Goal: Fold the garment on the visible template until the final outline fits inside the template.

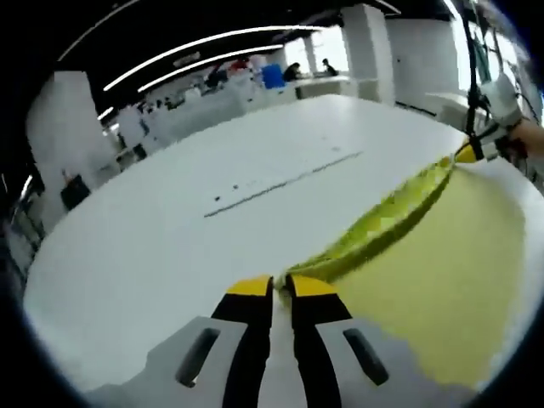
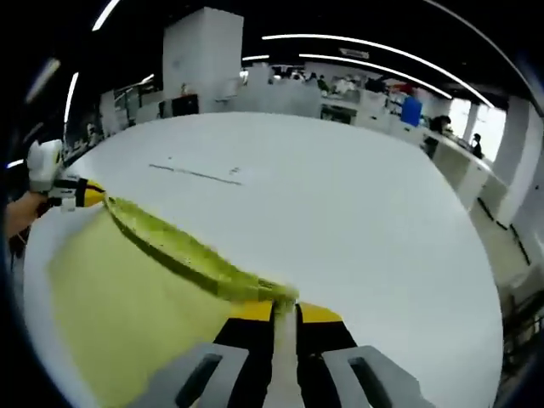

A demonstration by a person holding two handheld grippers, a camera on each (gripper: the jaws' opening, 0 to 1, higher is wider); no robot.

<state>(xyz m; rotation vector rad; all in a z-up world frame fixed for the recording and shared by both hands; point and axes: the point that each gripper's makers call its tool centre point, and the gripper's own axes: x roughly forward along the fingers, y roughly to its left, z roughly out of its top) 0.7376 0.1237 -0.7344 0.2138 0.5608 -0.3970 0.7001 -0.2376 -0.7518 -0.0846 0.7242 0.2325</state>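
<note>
In the left gripper view we see the left gripper (image 1: pixel 281 287) at bottom centre, its yellow-tipped jaws pressed together on the near corner of the yellow-green garment (image 1: pixel 442 280). From that pinch the garment's edge runs as a taut, darker green band toward the upper right of the frame, ending at the right gripper (image 1: pixel 469 151), which grips the far corner; a hand (image 1: pixel 531 136) shows just behind it at the right margin. The cloth hangs or spreads below this edge, across the lower right of the frame. We take the long axis to lie along the stretched edge, lower centre to upper right.

In the right gripper view the right gripper (image 2: pixel 286 308) sits at bottom centre, jaws closed on the garment (image 2: pixel 127 289) corner. Here the edge runs to the upper left, to the left gripper (image 2: pixel 83 194) at the left margin, with the cloth in the lower left.

Beyond the garment lies the white table (image 1: pixel 170 229), carrying a thin dark line (image 1: pixel 280 181) with a few small specks beside it. We cannot tell whether it is the template marking.

We read no brand, label or writing.

Farthest off, we note white pillars, ceiling light strips (image 2: pixel 365 58) and desks.
</note>
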